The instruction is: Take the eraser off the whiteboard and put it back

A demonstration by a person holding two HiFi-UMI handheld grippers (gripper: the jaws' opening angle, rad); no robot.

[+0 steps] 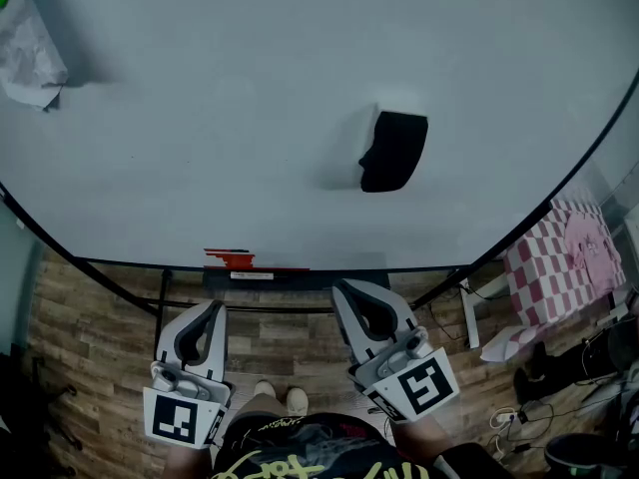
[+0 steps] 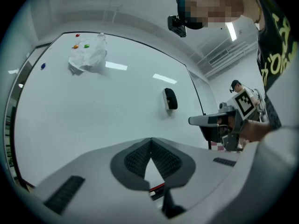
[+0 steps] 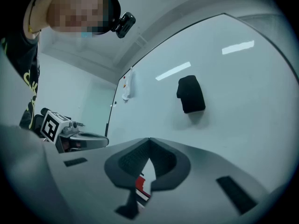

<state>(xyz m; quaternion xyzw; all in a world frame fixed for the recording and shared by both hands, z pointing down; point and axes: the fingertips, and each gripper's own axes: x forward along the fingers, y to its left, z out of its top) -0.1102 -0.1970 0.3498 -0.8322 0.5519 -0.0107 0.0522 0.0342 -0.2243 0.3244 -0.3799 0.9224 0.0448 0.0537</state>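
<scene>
A: Our left tool (image 2: 150, 141) is pressed together with nothing between its jaws, and our right tool (image 3: 149, 140) is the same: tips meeting, empty.
B: We hold both about level, side by side, noses toward the whiteboard (image 1: 200, 118), low by its bottom edge.
A: And the eraser (image 1: 392, 152)?
B: It's stuck on the board, above and right of our right tool, well apart from both.

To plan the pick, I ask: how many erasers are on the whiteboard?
1. The black eraser is on the whiteboard, right of centre. The crumpled paper at upper left might hide another.
</scene>
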